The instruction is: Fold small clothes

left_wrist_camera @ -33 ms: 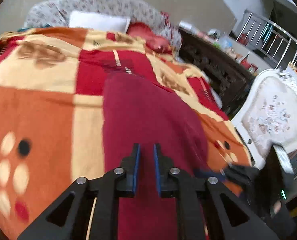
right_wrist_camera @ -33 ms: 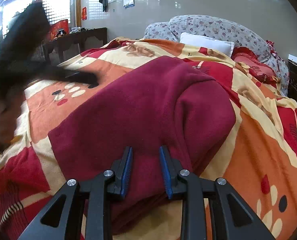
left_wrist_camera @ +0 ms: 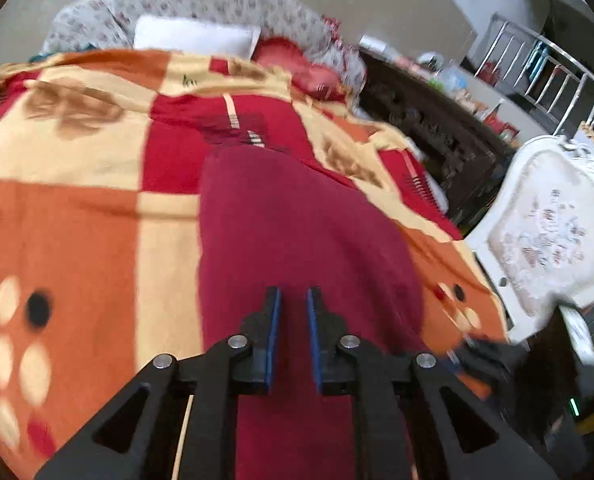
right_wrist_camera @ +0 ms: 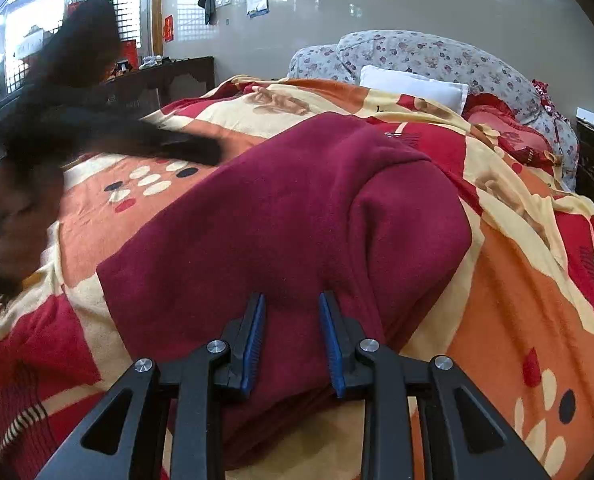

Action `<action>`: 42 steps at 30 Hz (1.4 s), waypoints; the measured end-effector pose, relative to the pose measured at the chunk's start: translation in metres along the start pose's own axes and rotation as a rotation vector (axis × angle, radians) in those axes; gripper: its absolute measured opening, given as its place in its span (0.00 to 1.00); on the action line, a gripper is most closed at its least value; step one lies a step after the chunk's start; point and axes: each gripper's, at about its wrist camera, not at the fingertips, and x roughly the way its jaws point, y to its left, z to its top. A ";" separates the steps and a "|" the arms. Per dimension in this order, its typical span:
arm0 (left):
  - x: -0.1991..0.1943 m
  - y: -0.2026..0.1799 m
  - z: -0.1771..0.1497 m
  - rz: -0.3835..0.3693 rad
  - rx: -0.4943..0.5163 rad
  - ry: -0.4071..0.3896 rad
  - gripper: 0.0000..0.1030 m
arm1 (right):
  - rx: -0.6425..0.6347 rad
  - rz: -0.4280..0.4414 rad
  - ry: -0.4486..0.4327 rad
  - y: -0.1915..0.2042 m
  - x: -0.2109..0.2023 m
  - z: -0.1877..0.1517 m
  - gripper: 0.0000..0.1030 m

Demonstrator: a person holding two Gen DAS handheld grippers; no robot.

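From my left gripper (left_wrist_camera: pixel 293 312) I look straight down the maroon garment (left_wrist_camera: pixel 297 240), which starts under the tips and runs away from me up the bed. The jaws are closing and only a narrow slot is left; I see maroon cloth behind that slot, but I cannot tell whether any fold is actually caught between the pads.

My right gripper (right_wrist_camera: pixel 291 312) sits at the near hem of the same garment (right_wrist_camera: pixel 281 216), jaws part open with fabric showing in the gap. The cloth looks slightly dimpled there, though I cannot say the pads are pressing it (fisheye and fleece hide a lot).

So both tools are at the near end, about level with each other, and neither is clearly the nearer one. I judge that the coming move turns on this: the garment's long axis points away from the tongs toward the white pillow (right_wrist_camera: pixel 413 88), so a fold would carry the near edge forward along that axis.

Farther out, the right view shows one side already doubled over into a rounded ridge. The garment lies on the orange, red and cream blanket (left_wrist_camera: pixel 77 220), mid-bed. Beyond sit the pillow and a floral headboard (right_wrist_camera: pixel 437 56).
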 end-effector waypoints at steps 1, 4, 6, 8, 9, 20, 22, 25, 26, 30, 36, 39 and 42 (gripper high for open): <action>0.015 0.002 0.005 0.038 -0.002 0.018 0.11 | 0.002 0.001 -0.002 0.000 0.000 -0.001 0.28; 0.047 0.016 0.004 0.072 -0.047 0.079 0.06 | 0.016 0.007 -0.005 -0.002 -0.002 -0.001 0.28; 0.041 0.010 0.005 0.076 -0.033 0.065 0.06 | 0.022 0.006 0.002 -0.001 -0.002 0.001 0.28; 0.029 0.004 0.004 0.068 0.004 0.047 0.07 | 0.030 0.012 0.019 0.000 -0.005 0.006 0.29; 0.021 0.003 0.004 0.041 0.016 0.033 0.09 | 0.030 0.015 0.029 0.001 -0.010 0.010 0.29; -0.018 0.044 -0.015 0.015 -0.051 -0.019 0.37 | 0.146 -0.197 -0.030 -0.041 0.018 0.109 0.33; -0.011 0.051 -0.022 -0.021 -0.074 -0.004 0.40 | 0.175 -0.238 0.082 -0.060 0.053 0.107 0.33; -0.001 0.062 -0.023 -0.109 -0.155 0.020 0.49 | 0.199 -0.245 0.153 -0.078 0.077 0.092 0.33; 0.000 0.064 -0.024 -0.126 -0.174 0.027 0.50 | 0.212 -0.239 0.132 -0.078 0.068 0.094 0.33; -0.003 0.069 -0.029 -0.191 -0.162 0.028 0.54 | 0.331 -0.164 0.000 -0.076 0.014 0.081 0.46; 0.009 0.042 -0.038 -0.285 -0.083 0.086 0.83 | 0.552 -0.076 -0.123 -0.079 -0.033 0.017 0.76; 0.022 0.034 -0.043 -0.287 -0.075 0.140 0.88 | 0.625 -0.103 -0.139 -0.078 -0.030 -0.004 0.76; 0.021 0.037 -0.042 -0.300 -0.111 0.126 0.87 | 0.661 -0.091 -0.150 -0.073 -0.032 -0.015 0.76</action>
